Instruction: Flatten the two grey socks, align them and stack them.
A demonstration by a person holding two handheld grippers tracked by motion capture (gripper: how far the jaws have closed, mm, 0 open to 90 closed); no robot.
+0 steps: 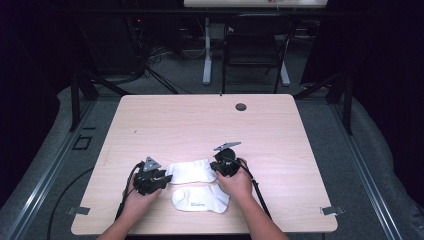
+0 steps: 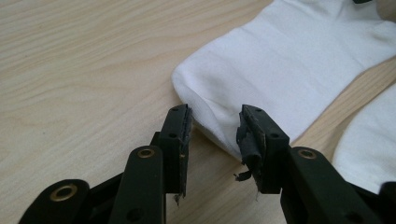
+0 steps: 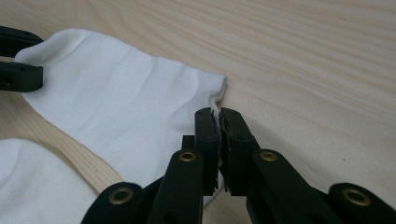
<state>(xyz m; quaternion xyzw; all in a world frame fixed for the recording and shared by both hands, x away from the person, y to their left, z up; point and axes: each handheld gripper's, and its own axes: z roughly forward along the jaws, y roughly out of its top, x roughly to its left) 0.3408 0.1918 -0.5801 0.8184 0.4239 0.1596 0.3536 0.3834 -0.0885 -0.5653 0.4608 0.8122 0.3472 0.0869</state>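
Note:
Two white socks lie side by side near the table's front edge. The farther sock (image 1: 190,171) stretches between my two grippers. My left gripper (image 1: 166,178) is open at its left end, one jaw on each side of the rounded edge (image 2: 201,109) of the sock (image 2: 289,70). My right gripper (image 1: 215,166) is shut on the edge of that sock's (image 3: 116,107) other end, with white fabric pinched between its jaws (image 3: 218,116). The nearer sock (image 1: 200,198), with a small printed mark, lies flat and free of both grippers.
The light wooden table (image 1: 200,125) has a round cable hole (image 1: 241,106) near its far edge. A black chair (image 1: 252,45) and a table leg stand beyond the far side. The nearer sock (image 2: 369,144) borders the left gripper's right side.

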